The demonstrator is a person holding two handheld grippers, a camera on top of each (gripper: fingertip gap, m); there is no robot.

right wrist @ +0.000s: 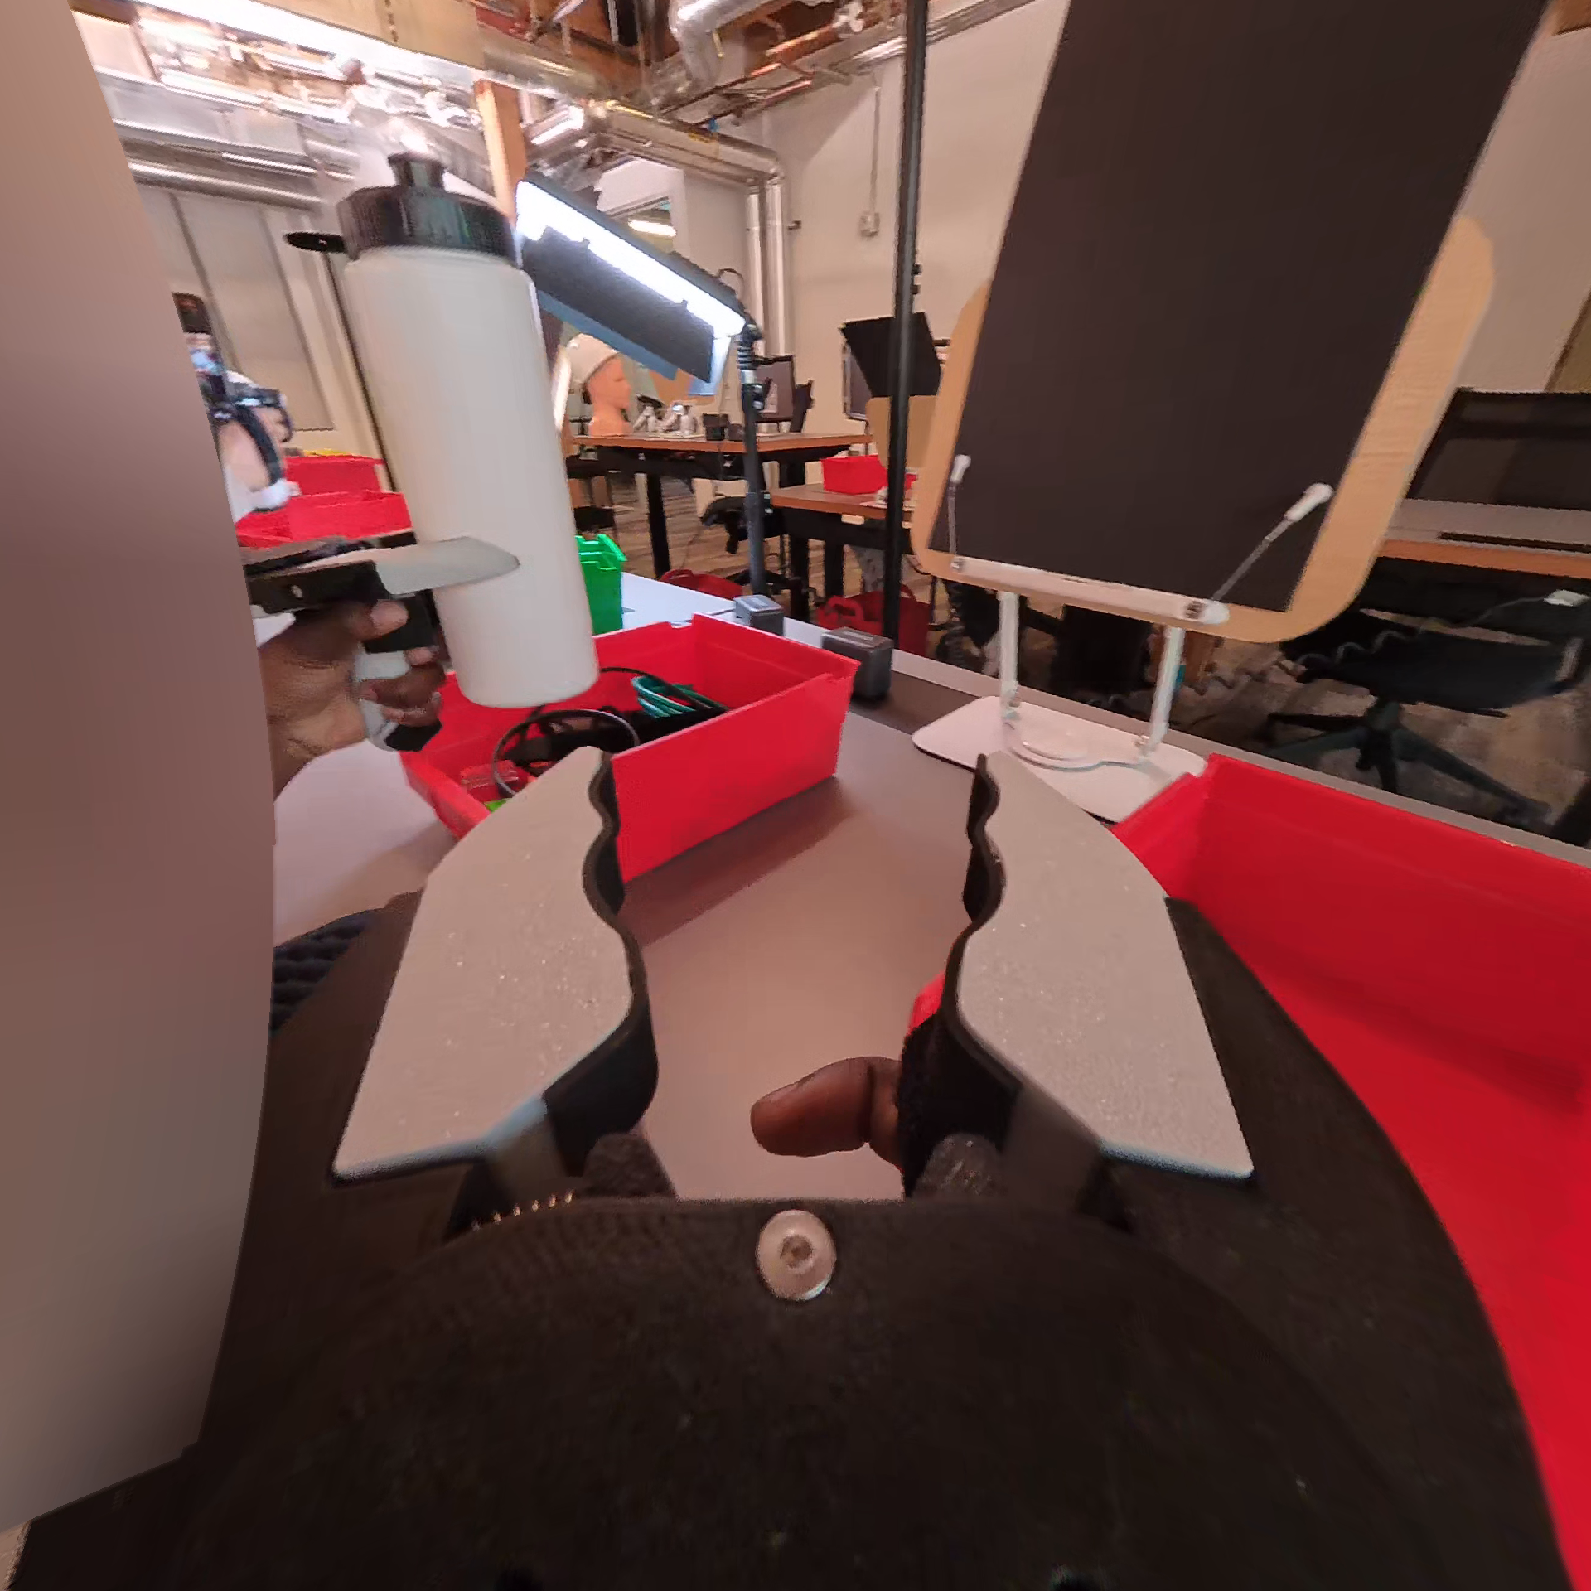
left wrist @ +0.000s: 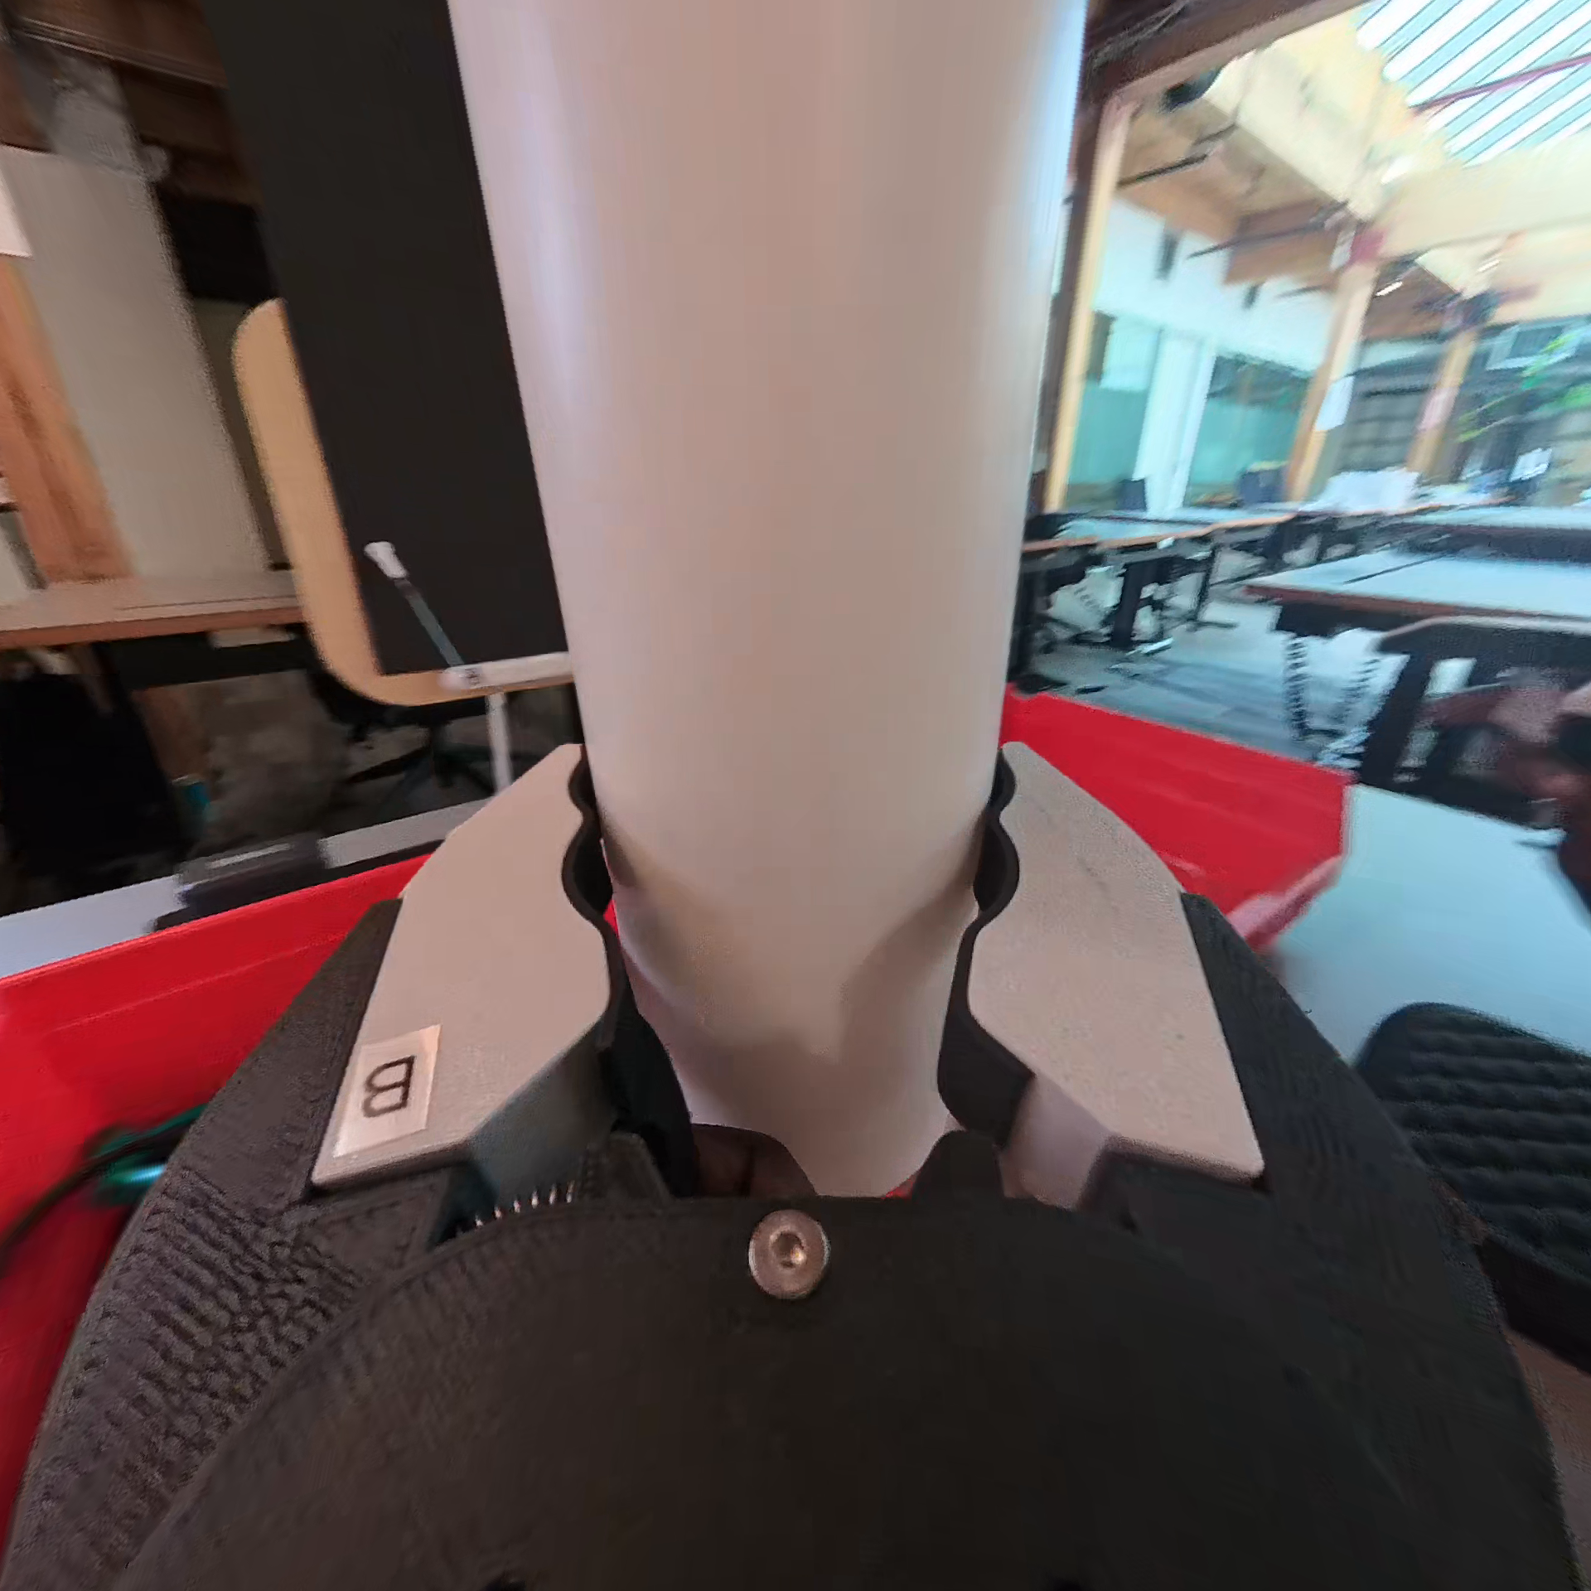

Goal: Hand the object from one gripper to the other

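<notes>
We see a red bin (right wrist: 732, 732) on a grey table (right wrist: 775, 930), cables (right wrist: 603, 732) inside it. Beside it stands a dark panel on a white stand (right wrist: 1205, 344). Another red bin (right wrist: 1377, 947) sits nearer, right.

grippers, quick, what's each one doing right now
Left gripper: shut on the white bottle, held up off the table.
Right gripper: open, nothing between its fingers, apart from the bottle.

Bright daylight from skylights, a glowing panel lamp (right wrist: 628, 284), motion blur left view, fisheye-bent edges.
</notes>
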